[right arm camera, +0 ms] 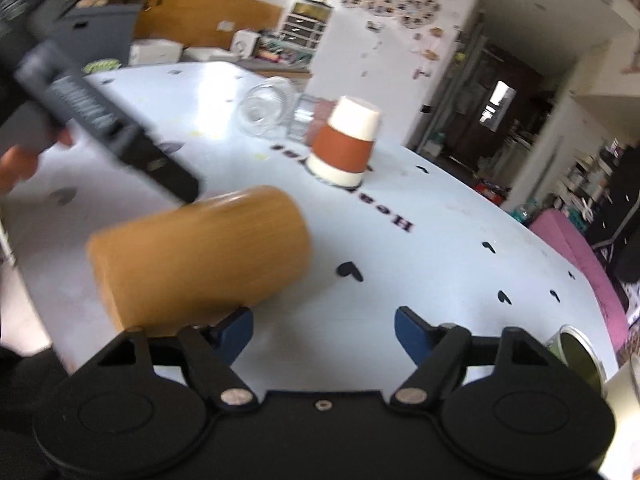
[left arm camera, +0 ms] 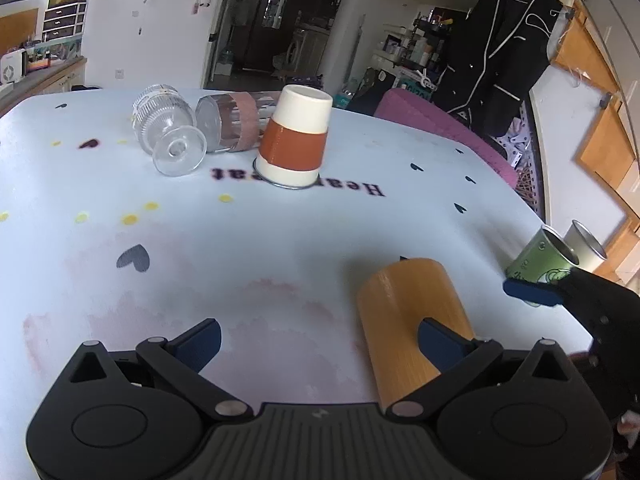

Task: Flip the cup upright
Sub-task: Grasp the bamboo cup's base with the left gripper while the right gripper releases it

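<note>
An orange cup (left arm camera: 412,312) lies on its side on the pale table (left arm camera: 240,260), just in front of my left gripper's right finger. My left gripper (left arm camera: 318,340) is open and empty. In the right wrist view the orange cup (right arm camera: 200,256) lies blurred ahead of my right gripper's left finger. My right gripper (right arm camera: 324,330) is open and empty; one of its blue fingers (left arm camera: 530,292) shows at the right of the left wrist view. A white and rust-orange cup (left arm camera: 294,136) stands upside down at the table's middle, also in the right wrist view (right arm camera: 346,144).
A clear glass goblet (left arm camera: 168,128) and a glass with brown bands (left arm camera: 230,122) lie on their sides behind the upside-down cup. A green can (left arm camera: 540,260) and a metal cup (left arm camera: 586,246) stand at the right table edge. A pink chair (left arm camera: 440,128) is beyond.
</note>
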The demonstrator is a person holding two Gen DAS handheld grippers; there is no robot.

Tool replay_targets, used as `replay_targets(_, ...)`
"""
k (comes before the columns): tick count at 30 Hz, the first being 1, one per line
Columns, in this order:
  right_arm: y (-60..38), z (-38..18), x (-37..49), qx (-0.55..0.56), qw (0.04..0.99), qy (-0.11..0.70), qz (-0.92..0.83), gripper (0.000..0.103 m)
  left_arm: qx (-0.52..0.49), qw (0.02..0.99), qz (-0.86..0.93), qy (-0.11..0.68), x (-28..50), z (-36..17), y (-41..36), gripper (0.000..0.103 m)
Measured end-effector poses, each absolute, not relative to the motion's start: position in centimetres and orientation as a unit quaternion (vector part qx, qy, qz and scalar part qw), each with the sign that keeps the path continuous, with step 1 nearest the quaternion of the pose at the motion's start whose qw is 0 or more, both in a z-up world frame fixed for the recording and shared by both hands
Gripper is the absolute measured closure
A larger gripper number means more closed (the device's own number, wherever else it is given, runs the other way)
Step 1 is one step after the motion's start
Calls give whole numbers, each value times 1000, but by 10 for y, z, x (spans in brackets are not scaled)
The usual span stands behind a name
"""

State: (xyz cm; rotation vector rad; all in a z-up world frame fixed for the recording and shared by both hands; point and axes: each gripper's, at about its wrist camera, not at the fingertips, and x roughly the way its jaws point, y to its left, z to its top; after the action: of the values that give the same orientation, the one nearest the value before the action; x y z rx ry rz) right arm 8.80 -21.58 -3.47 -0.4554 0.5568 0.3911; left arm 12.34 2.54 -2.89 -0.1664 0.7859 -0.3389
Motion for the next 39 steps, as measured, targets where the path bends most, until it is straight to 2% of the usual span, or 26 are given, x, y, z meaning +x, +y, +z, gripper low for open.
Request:
replay_targets(10,-232,-30,98,-151,930,279,185,25,-125,898,-169,386,123,-26,35,2)
replay_targets(16,-268,-19,88,46,929,309,199,23,-186,870,-215,404,135,-16,24,14)
replay_targets(21,-278,-31,85,174,893,344,232,23,-206,835,-245,447,159,-25,-5,16)
replay_targets(27,-270,-41,86,201,878,357,247,23,-190,824,-228,483,181,-39,-24,17)
replay_targets(30,-269,-46,89,222,864,369,261,23,-200,817,-223,493,188,-46,-22,31)
replay_targets(35,-267,-47,88,227,861,371,263,23,-195,824,-218,485,185,-43,-21,31)
replay_targets(39,-266,-44,81,215,873,353,258,23,-172,852,-223,440,165,-22,-25,32)
